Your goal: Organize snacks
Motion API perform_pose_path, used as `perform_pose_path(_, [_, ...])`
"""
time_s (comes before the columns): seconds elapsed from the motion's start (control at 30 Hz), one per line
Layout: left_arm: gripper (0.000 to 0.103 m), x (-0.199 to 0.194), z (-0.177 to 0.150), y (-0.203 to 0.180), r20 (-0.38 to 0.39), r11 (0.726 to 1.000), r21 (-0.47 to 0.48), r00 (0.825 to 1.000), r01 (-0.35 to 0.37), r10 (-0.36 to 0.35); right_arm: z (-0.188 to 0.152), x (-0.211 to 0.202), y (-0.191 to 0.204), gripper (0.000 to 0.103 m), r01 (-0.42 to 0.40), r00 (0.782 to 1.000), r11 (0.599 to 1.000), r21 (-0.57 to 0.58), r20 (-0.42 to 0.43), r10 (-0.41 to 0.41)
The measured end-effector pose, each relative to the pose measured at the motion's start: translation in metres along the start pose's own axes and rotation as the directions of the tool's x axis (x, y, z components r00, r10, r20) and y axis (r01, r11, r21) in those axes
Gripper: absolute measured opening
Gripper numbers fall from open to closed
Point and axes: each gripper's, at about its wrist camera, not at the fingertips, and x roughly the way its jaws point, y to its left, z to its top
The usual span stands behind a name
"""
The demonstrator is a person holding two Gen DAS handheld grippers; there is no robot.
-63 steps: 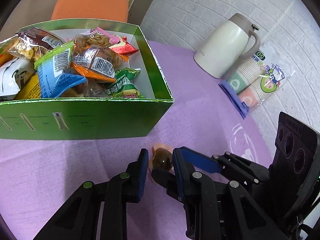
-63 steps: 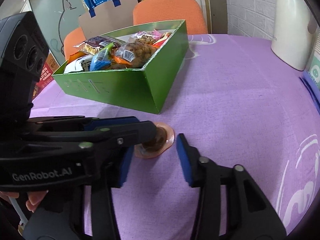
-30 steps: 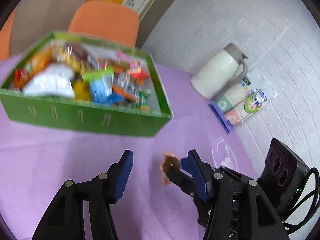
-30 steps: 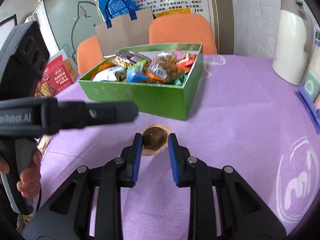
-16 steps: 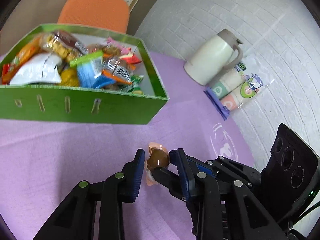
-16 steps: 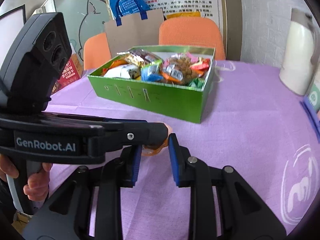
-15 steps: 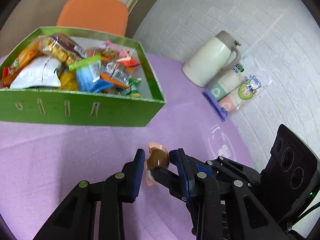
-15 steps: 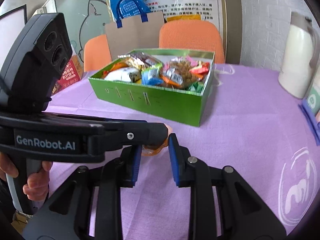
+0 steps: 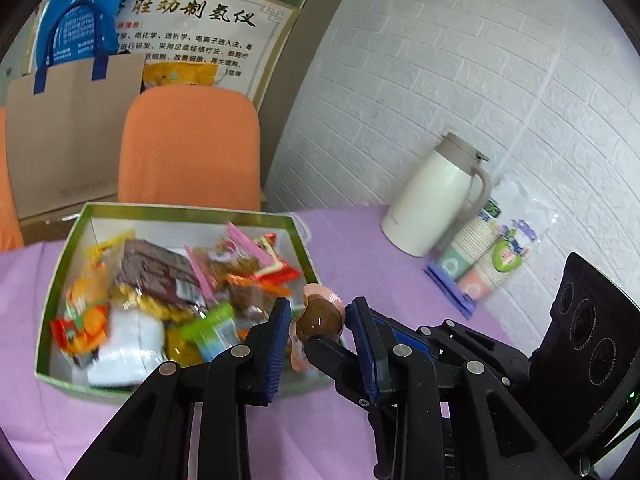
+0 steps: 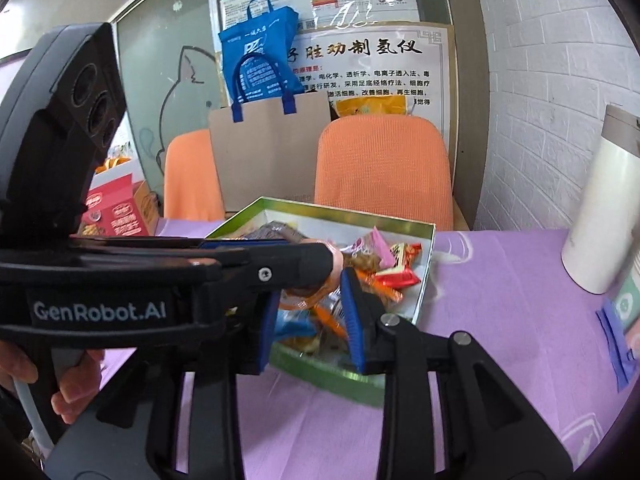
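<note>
Left wrist view: the left gripper [image 9: 320, 306] is raised over the near right corner of the green box [image 9: 60, 264], its jaws narrowed around a snack [image 9: 320, 320], a brown lump in a peach-coloured wrapper. The blue pads [image 9: 282, 332] sit right against the wrapper on both sides, so the snack appears pinched between them, clear of the purple tablecloth [image 9: 360, 240]. The box is crammed with mixed packets (blurred here, so no labels can be read). On the far right of the table a white jug [image 9: 432, 196] stands by the brick wall, with a sleeve of paper cups [image 9: 480, 256] lying just beside it. An orange chair [image 9: 188, 148] stands behind the box.

In the right wrist view, the right gripper [image 10: 309, 292] points at the same corner of the box, jaws partly open. The left gripper crosses in front of it from the left and covers most of the snack; only a bit of orange wrapper shows between the right pads, and whether they press on it cannot be told. A hand [image 10: 76, 384] grips the left gripper's handle at the near left.
</note>
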Motion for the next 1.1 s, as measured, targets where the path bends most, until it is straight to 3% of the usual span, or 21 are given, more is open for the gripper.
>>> perform_pose_path(0.03, [0.042,0.006,0.002,0.005,0.001,1.0,0.002,1.0,-0.009,0.009,-0.002,0.009,-0.003,0.051,0.0,1.0,1.0,0.002,0.012,0.0])
perform_pose_path(0.07, [0.073,0.011,0.003,0.011,-0.007,1.0,-0.001,1.0,-0.03,0.03,-0.004,0.017,-0.005,0.068,-0.009,1.0,1.0,0.003,-0.002,0.009])
perform_pose_path(0.1, [0.092,0.015,0.002,0.019,-0.007,0.996,-0.019,0.996,-0.088,0.087,-0.008,0.025,-0.009,0.094,-0.007,0.999,1.0,0.015,-0.032,0.007])
perform_pose_path(0.13, [0.092,0.014,-0.001,0.027,0.022,0.988,-0.044,0.989,-0.146,0.147,-0.014,0.03,-0.013,0.096,0.018,0.999,0.999,0.034,-0.044,-0.016])
perform_pose_path(0.3, [0.093,0.011,-0.019,0.06,0.025,0.975,-0.139,0.984,-0.174,0.179,-0.036,0.03,-0.028,0.096,0.05,0.996,0.997,0.066,-0.073,-0.045])
perform_pose_path(0.53, [0.094,-0.018,-0.03,0.05,0.048,0.965,-0.111,0.969,-0.238,0.244,-0.029,0.002,-0.032,0.098,0.066,0.993,0.985,0.16,-0.109,-0.049])
perform_pose_path(0.67, [0.103,-0.051,-0.04,0.03,0.106,0.949,-0.059,0.943,-0.31,0.315,-0.028,-0.035,-0.022,0.102,0.117,0.99,0.98,0.16,-0.094,-0.103])
perform_pose_path(0.8, [0.103,-0.083,-0.063,0.006,0.132,0.901,0.001,0.893,-0.434,0.43,-0.04,-0.079,-0.009,0.102,0.176,0.984,0.972,0.157,-0.07,-0.167])
perform_pose_path(0.9, [0.103,-0.098,-0.091,-0.003,0.128,0.869,-0.008,0.861,-0.495,0.492,-0.055,-0.1,0.0,0.102,0.228,0.973,0.961,0.158,-0.07,-0.22])
perform_pose_path(1.03, [0.103,-0.106,-0.124,-0.003,0.094,0.862,-0.075,0.857,-0.502,0.507,-0.075,-0.11,0.009,0.102,0.247,0.967,0.958,0.148,-0.102,-0.234])
perform_pose_path(1.1, [0.103,-0.108,-0.138,-0.005,0.084,0.849,-0.072,0.845,-0.523,0.528,-0.084,-0.11,0.013,0.102,0.24,0.968,0.959,0.15,-0.116,-0.225])
